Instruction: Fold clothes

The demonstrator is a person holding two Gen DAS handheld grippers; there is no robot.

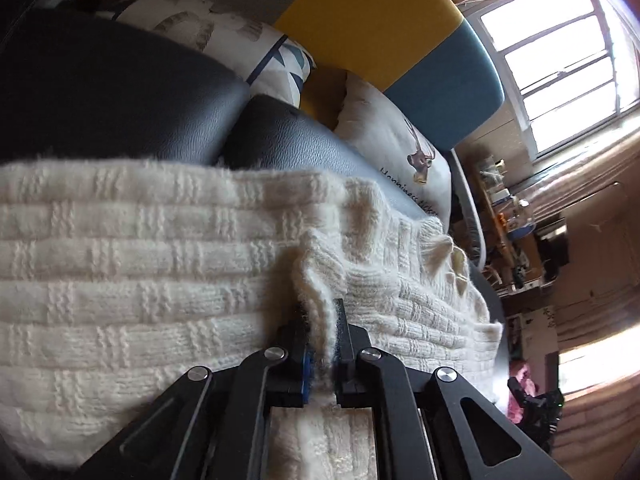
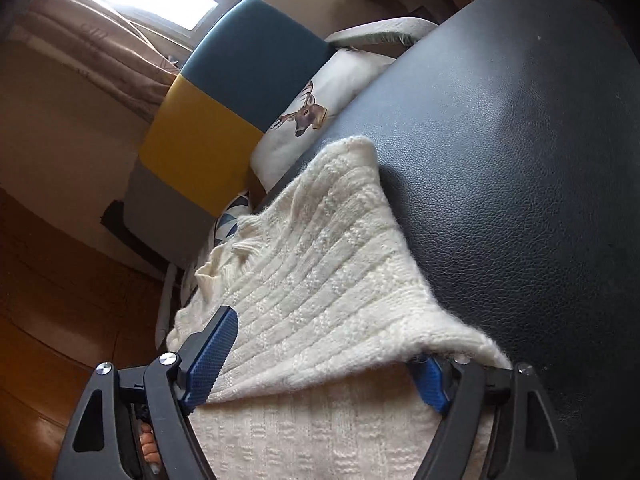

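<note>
Pinching a raised fold of the cream sweater (image 1: pixel 160 272), the left hand-held gripper (image 1: pixel 320 320) is showing its jaws narrowed on the knit in the left wrist view, with a ridge of wool standing up between the pads. The sweater is lying spread across a dark leather seat (image 1: pixel 120 92), its far edge running along the cushions. Behind the seat, a deer pillow (image 1: pixel 400 152) and a patterned pillow (image 1: pixel 224 32) are leaning against a yellow and teal backrest (image 1: pixel 380 28). A bright window (image 1: pixel 560 60) is glowing at the upper right.

In the right wrist view, the right hand-held gripper (image 2: pixel 320 344) is standing wide, its blue pads (image 2: pixel 212 352) spread to either side of a folded layer of the sweater (image 2: pixel 320 272). The left pad is resting on top of the knit; the right finger is lying partly tucked under the sweater's edge, so nothing is clamped. The sweater is sitting at the seat's (image 2: pixel 520 160) left side, near the deer pillow (image 2: pixel 320 96) and the backrest (image 2: pixel 240 80). Wooden floor (image 2: pixel 60 300) is showing at the lower left.
</note>
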